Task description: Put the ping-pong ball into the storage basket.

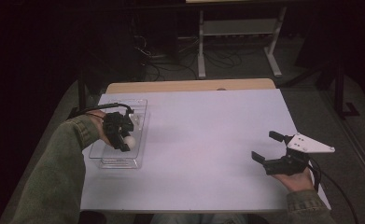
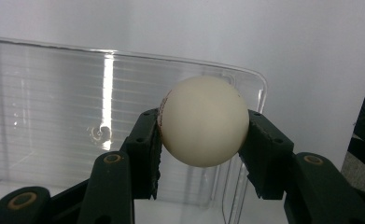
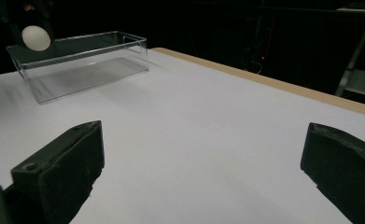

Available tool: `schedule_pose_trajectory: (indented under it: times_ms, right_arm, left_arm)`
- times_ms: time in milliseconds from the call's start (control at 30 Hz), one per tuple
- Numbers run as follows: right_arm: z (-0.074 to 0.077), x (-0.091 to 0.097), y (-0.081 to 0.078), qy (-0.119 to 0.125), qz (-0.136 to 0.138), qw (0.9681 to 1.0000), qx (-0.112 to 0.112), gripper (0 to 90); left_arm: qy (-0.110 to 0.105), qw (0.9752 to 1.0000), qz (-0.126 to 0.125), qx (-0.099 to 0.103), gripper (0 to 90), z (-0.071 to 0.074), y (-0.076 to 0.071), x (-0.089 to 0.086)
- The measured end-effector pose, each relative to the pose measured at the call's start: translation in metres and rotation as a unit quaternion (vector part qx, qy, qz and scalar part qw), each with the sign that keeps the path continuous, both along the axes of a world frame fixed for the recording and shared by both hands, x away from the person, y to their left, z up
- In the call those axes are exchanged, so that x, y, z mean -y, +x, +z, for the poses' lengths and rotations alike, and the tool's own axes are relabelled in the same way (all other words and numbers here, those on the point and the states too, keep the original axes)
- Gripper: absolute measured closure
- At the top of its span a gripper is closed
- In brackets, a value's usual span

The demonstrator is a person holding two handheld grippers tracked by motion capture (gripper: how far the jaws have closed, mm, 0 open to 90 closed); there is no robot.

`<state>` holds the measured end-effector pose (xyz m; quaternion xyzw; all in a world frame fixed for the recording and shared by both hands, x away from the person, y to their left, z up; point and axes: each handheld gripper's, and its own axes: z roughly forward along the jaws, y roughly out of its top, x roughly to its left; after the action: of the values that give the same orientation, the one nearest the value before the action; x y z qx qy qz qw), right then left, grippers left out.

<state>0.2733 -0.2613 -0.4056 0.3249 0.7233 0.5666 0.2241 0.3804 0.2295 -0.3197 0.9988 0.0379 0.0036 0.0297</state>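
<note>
A white ball [image 2: 202, 120] sits pinched between the two black jaws of my left gripper [image 1: 126, 142], held over a clear plastic bin [image 1: 138, 135] at the table's left side. The ball [image 1: 130, 141] hangs above the bin's near half. From the right gripper view the ball [image 3: 36, 38] floats just over the bin's far rim [image 3: 77, 58]. My right gripper [image 1: 270, 145] rests near the table's right front edge, jaws wide apart with nothing between them, pointing left across the white tabletop.
The white tabletop [image 1: 203, 135] lies bare between the bin and the right gripper. A wooden strip [image 1: 189, 86] runs along the far edge. Behind the table are a white desk frame [image 1: 238, 42] and cables on the floor.
</note>
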Motion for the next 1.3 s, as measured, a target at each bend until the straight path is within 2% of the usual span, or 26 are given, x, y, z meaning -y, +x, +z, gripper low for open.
schedule_pose_trajectory:
  times_ms: [367,533,767,1300]
  right_arm:
    - [0.000,0.000,0.000,-0.001,0.000,1.0000,-0.001,0.0]
    - [-0.001,0.000,0.000,-0.002,0.001,1.0000,-0.002,0.0]
    - [-0.001,-0.001,0.000,-0.004,0.002,1.0000,-0.005,0.0]
    - [-0.002,-0.001,0.000,-0.005,0.002,1.0000,-0.004,0.0]
  left_arm:
    - [0.004,1.0000,-0.001,-0.007,50.9,-0.015,0.001,-0.001]
    - [0.002,0.9999,0.009,-0.008,50.9,-0.020,0.002,-0.004]
    - [0.003,1.0000,0.002,-0.008,50.9,-0.027,0.003,-0.002]
    - [0.002,0.9997,0.015,-0.019,50.9,-0.053,0.008,-0.008]
